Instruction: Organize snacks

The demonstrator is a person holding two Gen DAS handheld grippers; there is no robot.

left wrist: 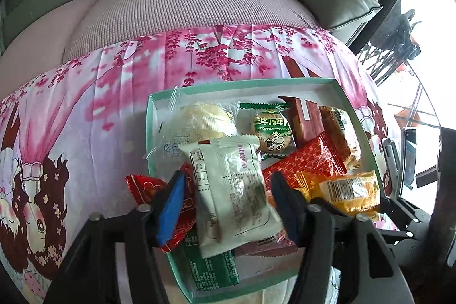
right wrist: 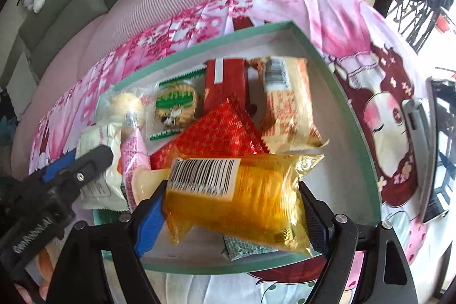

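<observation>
Left hand-held gripper [left wrist: 228,200] spread astride white packet [left wrist: 233,195] | right hand-held gripper [right wrist: 232,207] pinching yellow packet [right wrist: 242,198] (barcode label)

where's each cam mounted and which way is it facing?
Left wrist: on the left hand-held gripper, looking steeply down at the white packet between its fingers, over the snack tray.
Right wrist: on the right hand-held gripper, looking steeply down at the yellow packet between its fingers; the left one shows too.
Shared: tray, red packet, yellow packet, flowered cloth.
</observation>
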